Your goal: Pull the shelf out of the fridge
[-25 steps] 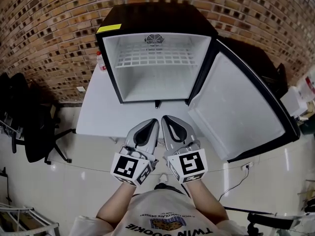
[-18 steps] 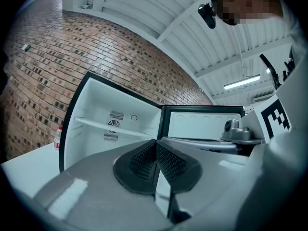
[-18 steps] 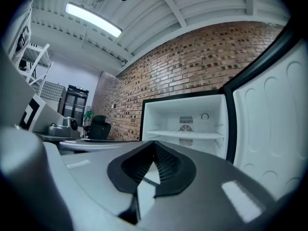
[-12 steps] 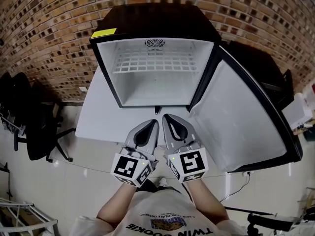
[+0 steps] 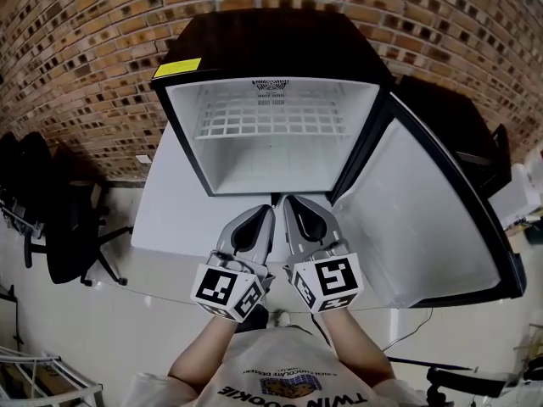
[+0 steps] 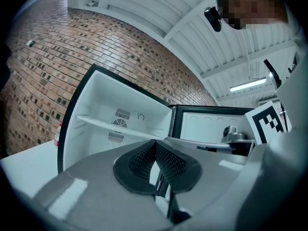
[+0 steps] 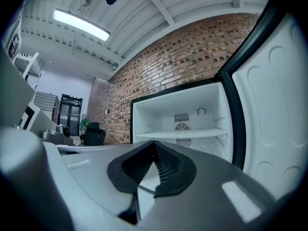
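A small black fridge [image 5: 271,36] stands open on a white table [image 5: 174,210], its door [image 5: 420,219] swung out to the right. Inside, a white wire shelf [image 5: 271,117] sits level across the upper part; the shelf [image 6: 113,127] shows edge-on in the left gripper view, and the shelf [image 7: 185,134] likewise in the right gripper view. My left gripper [image 5: 268,210] and right gripper [image 5: 285,202] hover side by side in front of the fridge's bottom edge, both shut with nothing between the jaws. Left gripper [image 6: 156,143] and right gripper [image 7: 154,144] point at the cavity.
A brick wall [image 5: 76,49] runs behind the fridge. A small bottle [image 6: 58,134] stands at the fridge's left side. Black office chairs [image 5: 59,219] stand on the floor to the left. The open door blocks the right side.
Both grippers have moved closer to the fridge; the fridge now looks larger and nearer in the head view. Jaws stayed shut.
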